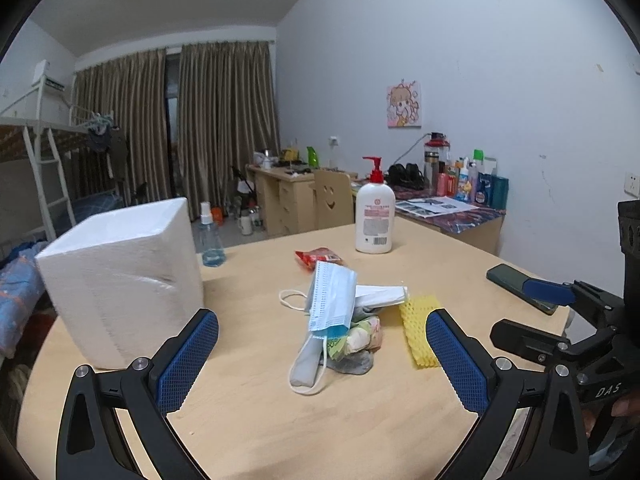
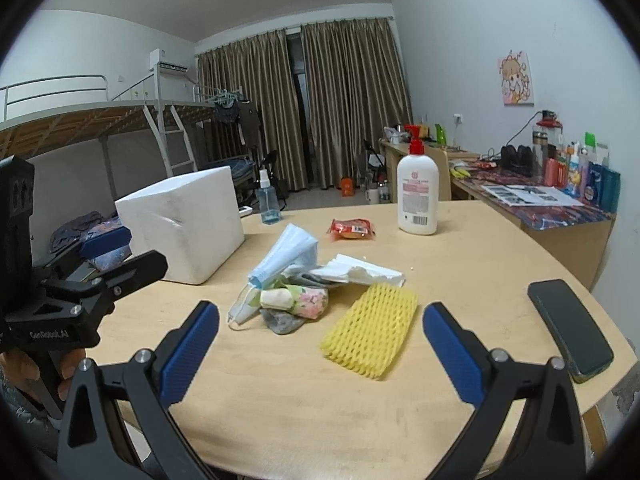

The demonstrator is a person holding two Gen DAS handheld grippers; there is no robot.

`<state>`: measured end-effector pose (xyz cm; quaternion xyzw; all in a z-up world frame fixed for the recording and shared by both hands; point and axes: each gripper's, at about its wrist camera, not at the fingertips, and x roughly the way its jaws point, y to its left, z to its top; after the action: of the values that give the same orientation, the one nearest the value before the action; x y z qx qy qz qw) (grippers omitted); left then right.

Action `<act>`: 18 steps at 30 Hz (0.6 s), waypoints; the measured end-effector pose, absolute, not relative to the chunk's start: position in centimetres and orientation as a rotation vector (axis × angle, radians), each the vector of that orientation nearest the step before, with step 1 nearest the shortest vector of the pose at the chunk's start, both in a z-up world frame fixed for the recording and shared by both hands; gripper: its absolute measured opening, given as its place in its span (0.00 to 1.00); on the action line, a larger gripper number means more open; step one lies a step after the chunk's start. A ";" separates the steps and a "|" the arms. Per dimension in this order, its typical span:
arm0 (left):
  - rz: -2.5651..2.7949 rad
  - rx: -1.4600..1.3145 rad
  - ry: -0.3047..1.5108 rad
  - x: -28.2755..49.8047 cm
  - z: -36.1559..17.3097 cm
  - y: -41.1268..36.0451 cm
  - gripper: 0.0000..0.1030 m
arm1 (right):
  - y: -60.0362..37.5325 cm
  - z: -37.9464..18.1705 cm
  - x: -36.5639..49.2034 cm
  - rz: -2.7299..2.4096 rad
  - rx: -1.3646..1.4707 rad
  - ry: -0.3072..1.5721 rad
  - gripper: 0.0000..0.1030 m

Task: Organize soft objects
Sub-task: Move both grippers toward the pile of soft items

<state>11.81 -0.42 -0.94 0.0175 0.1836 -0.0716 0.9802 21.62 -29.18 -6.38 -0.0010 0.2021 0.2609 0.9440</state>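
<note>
A pile of soft things lies mid-table: blue face masks [image 1: 331, 300] [image 2: 284, 256], a floral cloth [image 1: 362, 336] [image 2: 308, 300] over a grey sock [image 1: 356, 362] [image 2: 282, 322], white tissue [image 1: 380, 295] [image 2: 360, 272], and a yellow foam net [image 1: 418, 330] [image 2: 370, 328] to their right. A white foam box [image 1: 120, 280] [image 2: 184, 222] stands at the left. My left gripper [image 1: 322, 360] is open and empty, just short of the pile. My right gripper [image 2: 320, 354] is open and empty, just short of the yellow net.
A white pump bottle [image 1: 375, 216] [image 2: 417, 192], a red snack packet [image 1: 318, 258] [image 2: 352, 229] and a blue spray bottle [image 1: 210, 240] [image 2: 269, 200] stand farther back. A dark phone [image 1: 520, 288] [image 2: 570, 328] lies near the table's right edge. Desks and a bunk bed stand behind.
</note>
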 end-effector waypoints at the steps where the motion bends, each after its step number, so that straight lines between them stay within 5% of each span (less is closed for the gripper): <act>1: -0.147 0.035 0.377 12.3 -1.0 -0.5 1.00 | -29.2 -6.5 22.0 0.532 -0.002 0.418 1.00; 18: -0.213 0.019 0.546 21.4 -3.3 -1.7 0.95 | -29.9 -8.5 27.2 0.506 0.005 0.542 1.00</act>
<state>21.40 -1.65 -3.27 0.0093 0.2689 -0.1051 0.9574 27.22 -29.88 -8.47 0.0022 0.2646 0.2471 0.9321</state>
